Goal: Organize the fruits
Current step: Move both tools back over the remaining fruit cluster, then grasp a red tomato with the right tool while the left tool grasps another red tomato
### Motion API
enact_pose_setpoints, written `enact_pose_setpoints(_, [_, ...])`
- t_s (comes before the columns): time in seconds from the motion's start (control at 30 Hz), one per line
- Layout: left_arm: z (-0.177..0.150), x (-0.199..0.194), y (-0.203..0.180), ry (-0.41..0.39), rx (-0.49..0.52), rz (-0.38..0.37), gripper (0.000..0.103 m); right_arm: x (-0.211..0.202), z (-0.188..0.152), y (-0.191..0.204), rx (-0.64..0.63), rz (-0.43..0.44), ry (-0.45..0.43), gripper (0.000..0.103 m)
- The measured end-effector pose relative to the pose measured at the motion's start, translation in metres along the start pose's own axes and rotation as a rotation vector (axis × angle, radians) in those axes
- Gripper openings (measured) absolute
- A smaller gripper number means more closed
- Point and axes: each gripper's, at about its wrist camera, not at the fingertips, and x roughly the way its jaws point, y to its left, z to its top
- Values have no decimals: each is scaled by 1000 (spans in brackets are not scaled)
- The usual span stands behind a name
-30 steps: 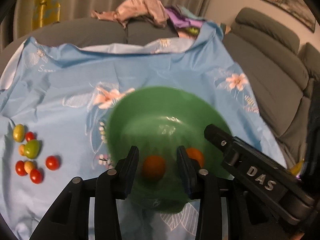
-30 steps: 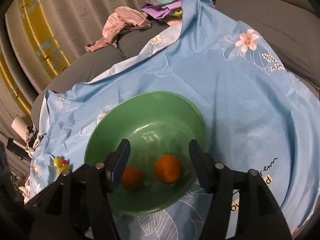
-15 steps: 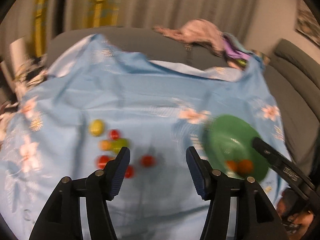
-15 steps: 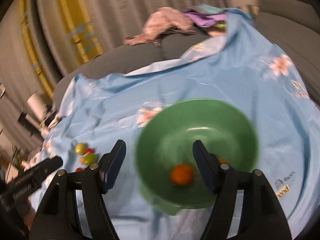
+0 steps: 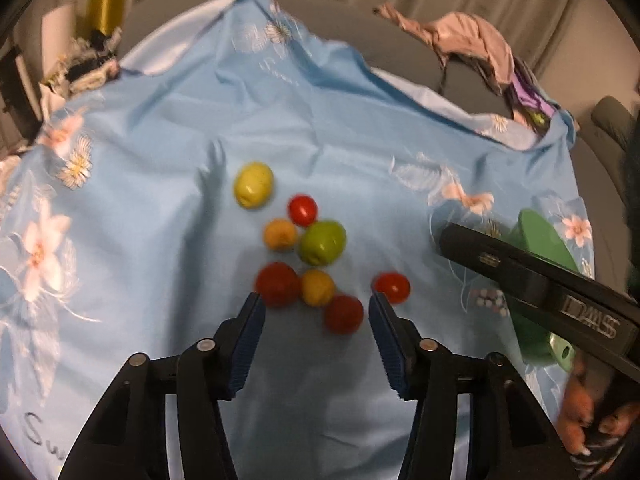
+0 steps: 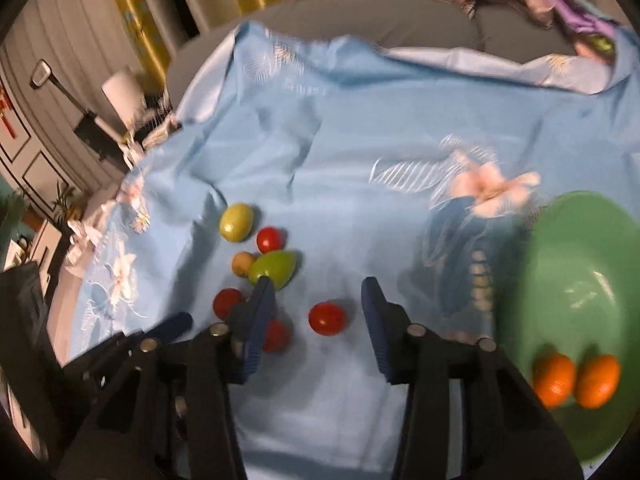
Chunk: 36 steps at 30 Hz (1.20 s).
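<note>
Several small fruits lie in a cluster on the blue floral cloth (image 5: 160, 160): a yellow one (image 5: 253, 190), a green one (image 5: 322, 242), orange-yellow ones and red ones (image 5: 343, 313). My left gripper (image 5: 316, 316) is open and empty just short of the cluster. My right gripper (image 6: 318, 304) is open and empty, with a red fruit (image 6: 327, 318) lying between its fingers on the cloth. A green bowl (image 6: 560, 280) at the right holds two orange fruits (image 6: 554, 373).
The cloth covers a grey sofa. Crumpled clothes (image 5: 472, 36) lie at its back edge. Clutter and a white roll (image 6: 120, 92) stand off the left side. The right gripper's body (image 5: 540, 280) crosses the left wrist view at the right, over the bowl (image 5: 536, 236).
Both grippers have swung left from over the bowl to the fruit cluster. The left gripper's fingers have opened wider.
</note>
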Motion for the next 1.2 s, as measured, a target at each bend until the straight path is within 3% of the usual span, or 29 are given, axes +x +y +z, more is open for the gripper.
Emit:
enact_pose_setpoints(0.1, [-2, 15, -2, 46, -10, -5, 43, 19, -3, 7, -13, -4, 25, 44])
enact_pose_setpoints(0.3, [-5, 23, -8, 73, -19, -39, 41, 38, -9, -1, -13, -50, 83, 44])
enact_pose_setpoints(0.4, [-5, 30, -9, 83, -25, -36, 40, 44, -11, -7, 2, -45, 99, 36])
enact_pose_setpoints(0.53, [-4, 36, -9, 96, -28, -30, 36, 52, -13, -8, 10, -16, 117, 32])
enact_pose_setpoints(0.73, [-5, 37, -14, 75, 4, 11, 27, 58, -16, -4, -4, -25, 127, 32])
enact_pose_setpoints(0.97, [-8, 33, -16, 66, 20, 42, 26, 55, -19, -4, -3, -27, 115, 29])
enact_pose_setpoints(1.2, [-10, 8, -22, -2, 55, 42, 26, 32, -21, -2, 8, 6, 54, 29])
